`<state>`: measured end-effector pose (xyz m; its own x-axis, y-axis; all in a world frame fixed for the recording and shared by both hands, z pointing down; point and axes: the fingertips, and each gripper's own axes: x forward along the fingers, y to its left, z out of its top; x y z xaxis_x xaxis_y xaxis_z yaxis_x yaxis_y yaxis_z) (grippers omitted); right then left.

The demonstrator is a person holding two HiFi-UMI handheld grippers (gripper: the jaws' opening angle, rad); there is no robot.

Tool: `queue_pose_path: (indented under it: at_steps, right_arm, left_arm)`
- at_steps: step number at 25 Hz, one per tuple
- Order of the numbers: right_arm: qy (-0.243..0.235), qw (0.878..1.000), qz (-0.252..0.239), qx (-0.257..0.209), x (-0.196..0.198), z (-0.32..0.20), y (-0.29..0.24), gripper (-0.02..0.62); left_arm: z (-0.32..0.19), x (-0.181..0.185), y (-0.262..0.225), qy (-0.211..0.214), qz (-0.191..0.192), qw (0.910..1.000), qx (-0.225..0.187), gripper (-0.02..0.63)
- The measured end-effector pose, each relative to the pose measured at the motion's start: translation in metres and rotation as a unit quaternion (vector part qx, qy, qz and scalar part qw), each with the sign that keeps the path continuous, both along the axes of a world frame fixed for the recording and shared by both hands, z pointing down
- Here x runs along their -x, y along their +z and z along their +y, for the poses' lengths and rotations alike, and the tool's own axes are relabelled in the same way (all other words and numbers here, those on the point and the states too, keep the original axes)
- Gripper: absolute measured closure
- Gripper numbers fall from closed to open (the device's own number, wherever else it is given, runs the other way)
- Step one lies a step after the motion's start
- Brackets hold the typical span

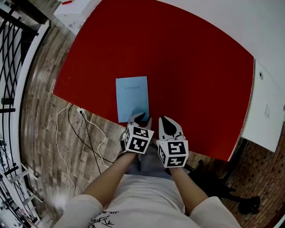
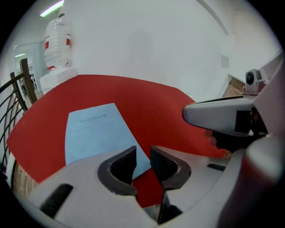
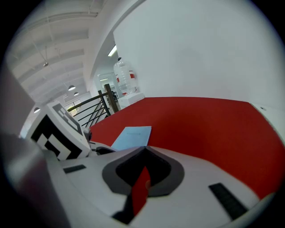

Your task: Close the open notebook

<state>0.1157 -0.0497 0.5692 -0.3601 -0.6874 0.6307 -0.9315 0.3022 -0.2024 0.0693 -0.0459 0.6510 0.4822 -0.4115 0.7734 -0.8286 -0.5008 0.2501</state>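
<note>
A light blue notebook (image 1: pixel 132 98) lies closed and flat on the red table (image 1: pixel 187 62), close to its near edge, with the cover word facing up. My left gripper (image 1: pixel 140 117) hovers at the notebook's near right corner. Its jaws stand open with a narrow gap, and nothing is pinched between them. In the left gripper view the notebook (image 2: pixel 93 129) corner and red tabletop show through the gap of the left gripper (image 2: pixel 143 156). My right gripper (image 1: pixel 166 121) sits just right of it over the table edge, shut and empty. The right gripper view shows the right gripper (image 3: pixel 143 150) and the notebook (image 3: pixel 132 136) beyond it.
A white unit (image 1: pixel 266 111) borders the table's right side and a white box (image 1: pixel 73 11) stands at its far left corner. A black railing (image 1: pixel 11 67) runs along the left. White cables (image 1: pixel 67 133) trail over the wooden floor. A water bottle (image 2: pixel 58 42) stands beyond the table.
</note>
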Motion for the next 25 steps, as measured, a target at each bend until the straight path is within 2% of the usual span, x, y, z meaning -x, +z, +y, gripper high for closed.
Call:
queue_pose_path:
  at_steps: [3, 5, 9, 14, 17, 21, 25]
  right_arm:
    - [-0.003, 1.000, 0.001, -0.005, 0.003, -0.002, -0.006, 0.591]
    - [-0.008, 1.000, 0.004, -0.009, 0.005, -0.002, -0.012, 0.589]
    - [-0.017, 1.000, 0.011, -0.013, 0.010, 0.004, -0.026, 0.589]
    - [-0.031, 0.999, 0.018, -0.017, 0.018, 0.010, -0.053, 0.589]
    - [-0.035, 0.999, 0.012, -0.015, 0.024, 0.010, -0.072, 0.589]
    - [-0.046, 0.999, 0.000, -0.011, 0.037, 0.013, -0.092, 0.591]
    - [-0.063, 0.998, -0.006, -0.016, 0.051, 0.017, -0.105, 0.591]
  left_arm:
    - [-0.005, 0.013, -0.008, -0.012, -0.016, 0.9997, -0.017, 0.578]
    - [-0.006, 0.019, -0.016, -0.015, -0.018, 0.9995, -0.020, 0.598]
    - [-0.001, 0.034, -0.045, -0.029, 0.001, 0.9994, -0.018, 0.600]
    - [-0.003, 0.061, -0.101, -0.075, 0.015, 0.9958, -0.050, 0.600]
    - [-0.009, 0.073, -0.135, -0.110, 0.029, 0.9899, -0.084, 0.600]
    - [-0.009, 0.090, -0.174, -0.144, 0.025, 0.9803, -0.133, 0.600]
    - [0.002, 0.108, -0.193, -0.161, 0.024, 0.9745, -0.154, 0.600]
